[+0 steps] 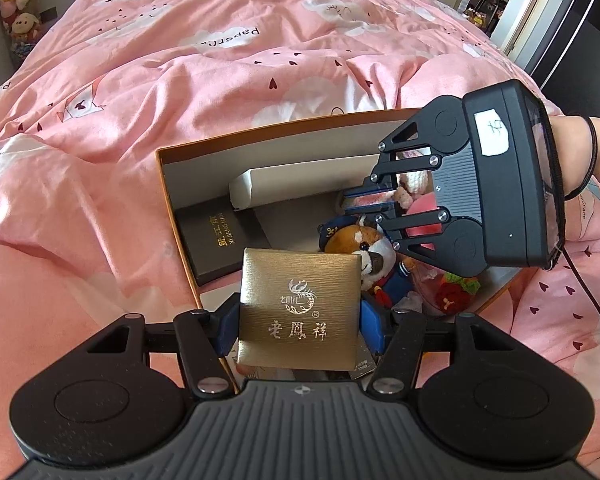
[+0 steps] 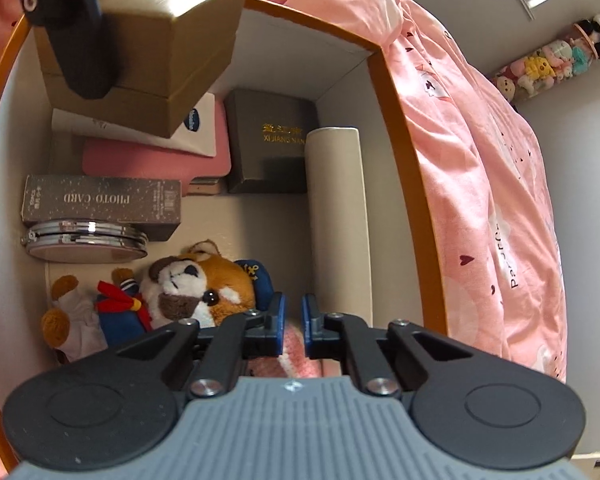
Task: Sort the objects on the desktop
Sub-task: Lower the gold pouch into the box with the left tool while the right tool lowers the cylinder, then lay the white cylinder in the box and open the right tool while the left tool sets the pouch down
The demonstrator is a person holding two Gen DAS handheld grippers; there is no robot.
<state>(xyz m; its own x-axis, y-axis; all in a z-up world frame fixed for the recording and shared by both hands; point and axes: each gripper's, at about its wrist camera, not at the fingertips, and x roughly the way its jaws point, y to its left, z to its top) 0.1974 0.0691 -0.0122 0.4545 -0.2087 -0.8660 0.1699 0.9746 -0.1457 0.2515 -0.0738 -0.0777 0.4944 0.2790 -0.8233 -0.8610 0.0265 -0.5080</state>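
Observation:
My left gripper (image 1: 298, 314) is shut on a gold jewellery box (image 1: 298, 296), its blue pads pressing both sides, held above the near end of an orange-rimmed storage box (image 1: 172, 208). From the right wrist view the gold box (image 2: 172, 40) hangs over the far left corner. My right gripper (image 2: 293, 310) reaches down into the storage box (image 2: 400, 128) with its jaws shut to a narrow slit. A pink knitted toy (image 2: 296, 356) lies just under its fingers; whether it is pinched is hidden. A red panda plush (image 2: 196, 284) lies to its left.
Inside lie a dark box (image 2: 272, 140), a long white box (image 2: 336, 208), a photo card box (image 2: 100, 200), a round mirror (image 2: 84, 240) and a pink case (image 2: 156, 160). The storage box rests on a bed with a pink duvet (image 1: 220, 80). A hand (image 1: 580, 152) holds the right gripper.

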